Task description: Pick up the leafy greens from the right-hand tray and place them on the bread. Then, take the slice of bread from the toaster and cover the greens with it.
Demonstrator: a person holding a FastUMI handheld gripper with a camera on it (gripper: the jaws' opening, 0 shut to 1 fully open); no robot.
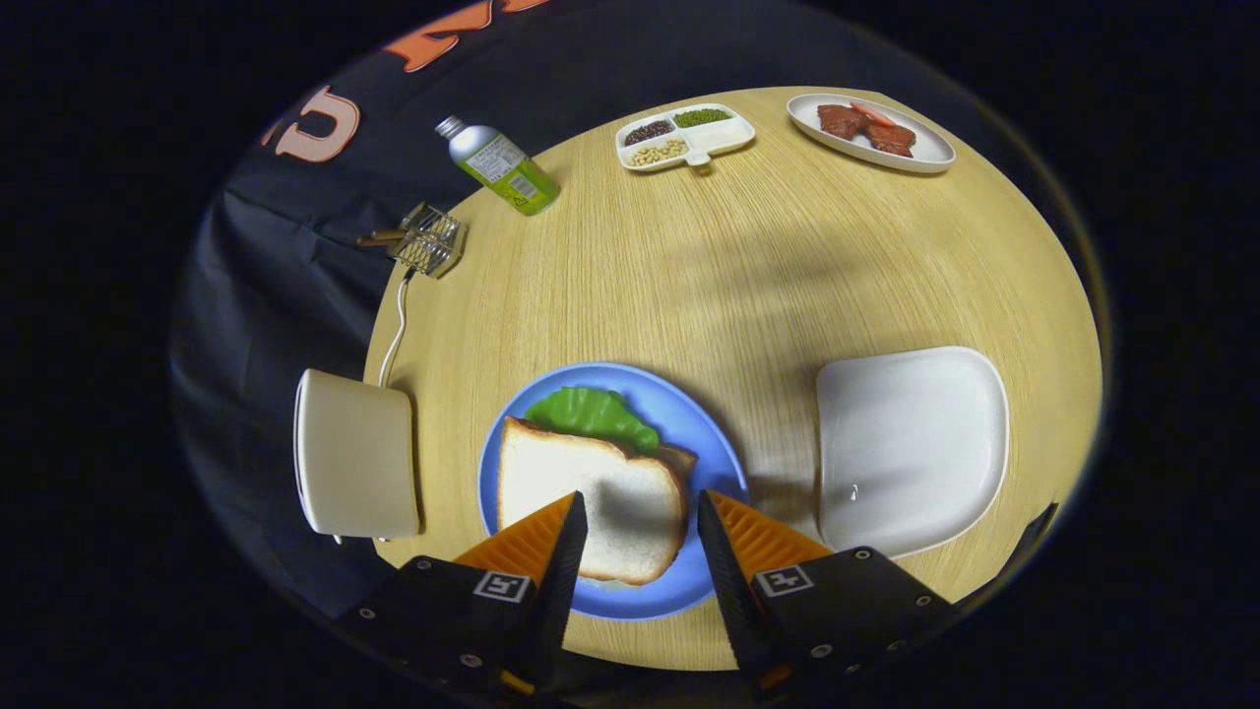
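Jaws [640, 522] stand wide apart and hold nothing, poised over a slice of bread [591, 507] on a blue plate [709, 443]. Leafy greens [591, 414] peek from beneath the slice's far edge. Right of the plate sits a white tray [911, 443]; left, at the table [738, 276] edge, a white toaster [354, 453]. Far beyond lie a bottle [497, 165], a divided dish of beans [684, 135] and a plate of meat [871, 133].

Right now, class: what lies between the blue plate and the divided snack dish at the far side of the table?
Gripper view: bare wood table lies between blue plate and divided dish. The gripper hangs open over the bread.
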